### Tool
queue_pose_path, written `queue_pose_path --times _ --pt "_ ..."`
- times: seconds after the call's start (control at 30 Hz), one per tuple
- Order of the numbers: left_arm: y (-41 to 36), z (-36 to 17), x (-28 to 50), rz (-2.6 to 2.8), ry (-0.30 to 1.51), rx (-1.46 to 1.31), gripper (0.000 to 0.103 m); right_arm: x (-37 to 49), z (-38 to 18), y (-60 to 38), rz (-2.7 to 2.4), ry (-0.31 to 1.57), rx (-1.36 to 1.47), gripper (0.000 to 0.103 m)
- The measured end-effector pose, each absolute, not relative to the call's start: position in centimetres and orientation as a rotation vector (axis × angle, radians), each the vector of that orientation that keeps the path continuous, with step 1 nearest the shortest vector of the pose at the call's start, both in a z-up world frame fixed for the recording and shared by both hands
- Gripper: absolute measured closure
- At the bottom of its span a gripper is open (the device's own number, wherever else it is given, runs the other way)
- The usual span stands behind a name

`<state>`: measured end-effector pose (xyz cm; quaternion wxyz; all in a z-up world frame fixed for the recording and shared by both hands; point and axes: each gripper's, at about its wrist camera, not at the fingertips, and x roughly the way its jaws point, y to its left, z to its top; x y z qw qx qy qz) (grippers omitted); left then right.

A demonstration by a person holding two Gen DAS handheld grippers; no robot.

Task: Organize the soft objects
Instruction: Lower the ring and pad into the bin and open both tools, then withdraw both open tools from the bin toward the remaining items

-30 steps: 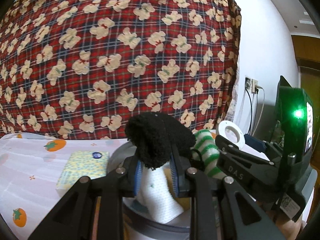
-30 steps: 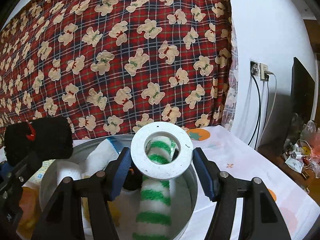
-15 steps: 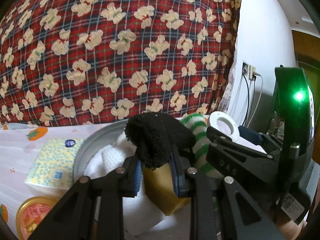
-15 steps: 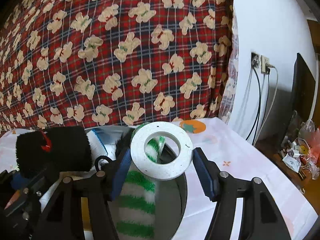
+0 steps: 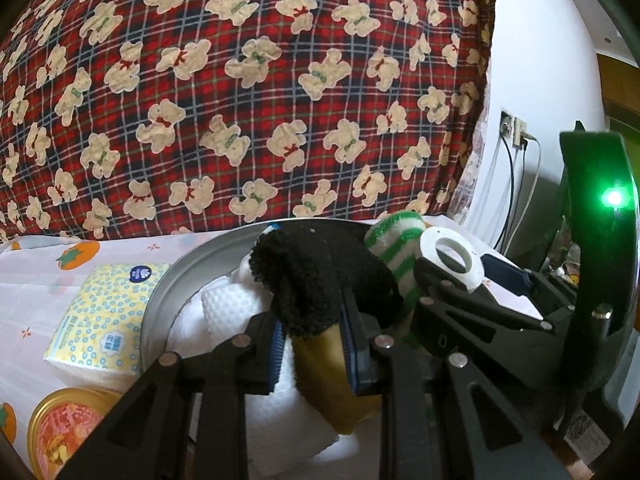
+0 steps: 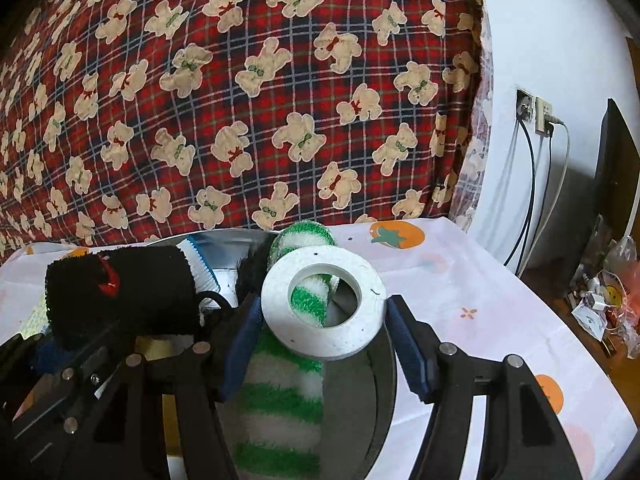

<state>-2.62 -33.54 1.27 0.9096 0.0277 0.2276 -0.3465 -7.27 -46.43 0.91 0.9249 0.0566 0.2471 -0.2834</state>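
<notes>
A plaid bear cloth [image 5: 248, 92] fills the far side of both views. Below it a tablecloth [image 6: 472, 292] printed with orange fruit covers the table, and a round metal basin [image 5: 176, 276] sits on it, already holding white cloths [image 5: 224, 304], a yellow sponge [image 5: 324, 384] and a green-striped sock [image 6: 280, 396] whose toe sticks up at the far rim. Left of the basin lie a tissue pack [image 5: 104, 312] and, nearer, a food tin [image 5: 60, 428].

The step in hand looks like dropping the last soft pieces into the basin. The left gripper [image 5: 314, 332] hangs low over the basin's middle, tilted slightly down, its blue pads pinching a black sock [image 5: 320, 280] that bulges above the fingertips. The right gripper [image 6: 324, 344] sits just beside it on the right, over the basin's right part, its pads pressed against the sides of a white ring [image 6: 324, 304], held nearly flat above the striped sock.

Next, each likely needs to lower a little and spread its pads so the sock and ring fall inside the rim. The two tools are close, so they should release one at a time. The ring, being near the right rim, could roll out onto the tablecloth.
</notes>
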Motion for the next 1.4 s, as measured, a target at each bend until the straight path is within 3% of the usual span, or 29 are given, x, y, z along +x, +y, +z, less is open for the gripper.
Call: queue_pose_path --times 0.13,0.23,0.33,0.4,0.47,0.57,1.4 --pt "-33.5 1.2 -2.4 -0.704 0.479 0.059 0.08 -7.1 0.7 -46.5 -0.576 0.512 0.121 0.037" --pt "-33.4 1.2 -2.4 -0.676 0.474 0.061 0.071 -7.1 0.8 -46.5 -0.557 0.505 0.129 0.037" --pt "-32.8 1.3 -2.4 -0.629 0.46 0.035 0.05 -7.4 0.7 -46.7 -0.552 0.501 0.157 0.034" --pt "-31.9 1.4 -2.2 -0.595 0.455 0.004 0.019 -7.9 0.9 -47.2 -0.554 0.477 0.195 0.024" --pt "-31.1 1.5 -1.8 -0.564 0.462 -0.018 0.0 -8.6 1.2 -47.7 -0.553 0.439 0.236 0.019" --pt "-30.4 1.9 -2.0 -0.574 0.448 -0.042 0.001 -9.3 1.6 -47.9 -0.545 0.397 0.266 0.014" --pt "-27.0 2.0 -4.9 -0.506 0.33 0.043 0.0 -13.0 2.7 -45.8 -0.632 0.194 0.242 0.014"
